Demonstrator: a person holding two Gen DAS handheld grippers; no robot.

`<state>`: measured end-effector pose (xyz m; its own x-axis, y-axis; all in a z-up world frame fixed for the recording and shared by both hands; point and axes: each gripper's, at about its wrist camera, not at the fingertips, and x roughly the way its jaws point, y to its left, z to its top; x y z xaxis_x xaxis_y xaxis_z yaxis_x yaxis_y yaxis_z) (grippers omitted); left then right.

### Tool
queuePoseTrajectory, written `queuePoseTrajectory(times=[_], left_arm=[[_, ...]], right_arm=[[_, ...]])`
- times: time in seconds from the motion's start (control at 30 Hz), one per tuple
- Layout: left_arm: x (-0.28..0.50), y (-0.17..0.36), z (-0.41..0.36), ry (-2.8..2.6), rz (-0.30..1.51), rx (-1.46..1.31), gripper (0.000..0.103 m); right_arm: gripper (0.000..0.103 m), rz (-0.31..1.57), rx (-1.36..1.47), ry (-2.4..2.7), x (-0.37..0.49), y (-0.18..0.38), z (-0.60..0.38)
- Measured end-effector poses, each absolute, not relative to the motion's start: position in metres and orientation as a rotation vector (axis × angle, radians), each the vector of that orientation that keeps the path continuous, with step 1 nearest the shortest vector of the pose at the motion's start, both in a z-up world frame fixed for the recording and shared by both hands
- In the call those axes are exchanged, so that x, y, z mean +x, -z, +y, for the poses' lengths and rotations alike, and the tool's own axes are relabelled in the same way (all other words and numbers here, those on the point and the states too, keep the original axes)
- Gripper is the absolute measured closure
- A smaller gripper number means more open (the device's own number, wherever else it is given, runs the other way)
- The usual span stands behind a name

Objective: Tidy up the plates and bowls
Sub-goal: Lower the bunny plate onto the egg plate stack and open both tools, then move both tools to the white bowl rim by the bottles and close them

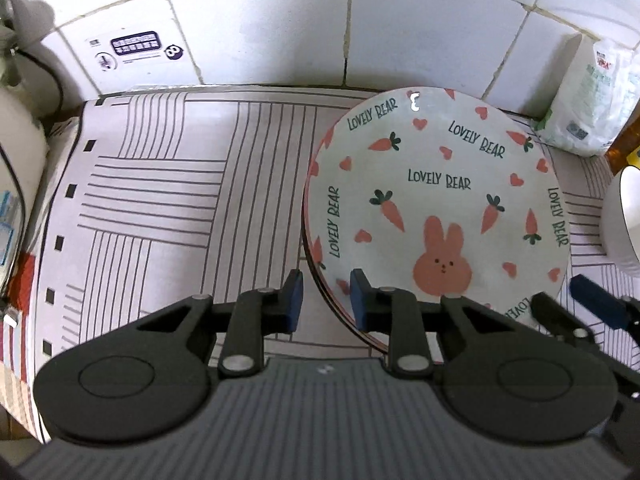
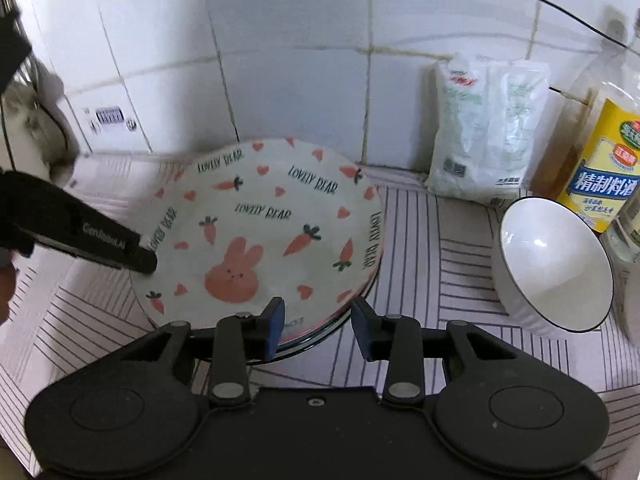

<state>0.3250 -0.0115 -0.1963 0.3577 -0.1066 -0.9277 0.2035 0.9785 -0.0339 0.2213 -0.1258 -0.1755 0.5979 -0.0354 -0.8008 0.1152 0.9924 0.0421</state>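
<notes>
Two plates lie stacked on the counter (image 1: pixel 160 200), and the top plate (image 1: pixel 436 200) is round, glossy ceramic, printed with a pink rabbit, carrots, hearts and the words LOVELY BEAR; under its near edge the dark rim of the lower plate (image 1: pixel 340 312) shows. The counter is covered by a smooth mat with thin dark lines in square blocks. To the left of the plate the mat is bare and wide up to the tiled wall (image 1: pixel 260 20). To the right of the plate stands a white ribbed bowl (image 2: pixel 556 264) with a thin black rim, tilted, apart from the plate. Behind the bowl lean a soft plastic bag (image 2: pixel 484 128) and a yellow-labelled bottle (image 2: pixel 600 168) against the wall. The left gripper (image 1: pixel 326 300) stands astride the near left edge of the plate, its blue pads not pressing, so it is released. The right gripper (image 2: pixel 316 328) is also released, its pads standing on both sides of the near right edge.
</notes>
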Motion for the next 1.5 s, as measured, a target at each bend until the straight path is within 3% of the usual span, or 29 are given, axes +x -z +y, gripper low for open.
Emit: queuePoseTrajectory(times=[0.2, 0.33, 0.6, 0.97, 1.33, 1.5], left_arm=[[0.303, 0.172, -0.023, 0.176, 1.155, 0.113, 0.079], [0.283, 0.150, -0.041, 0.200, 1.134, 0.132, 0.078], [0.247, 0.119, -0.100, 0.294, 1.105, 0.186, 0.071], [0.220, 0.115, -0.181, 0.424, 1.091, 0.218, 0.061], [0.226, 0.126, -0.204, 0.441, 1.070, 0.221, 0.042], [0.241, 0.136, -0.212, 0.456, 1.075, 0.209, 0.039]], right_arm=[[0.060, 0.808, 0.135, 0.031, 0.185, 0.155, -0.165], [0.053, 0.721, 0.121, 0.041, 0.154, 0.135, -0.193], [0.049, 0.626, 0.119, 0.095, 0.106, 0.105, -0.250], [0.048, 0.621, 0.165, 0.147, 0.080, 0.106, -0.302], [0.038, 0.631, 0.237, 0.189, 0.086, 0.129, -0.327], [0.038, 0.675, 0.253, 0.161, 0.104, 0.140, -0.328]])
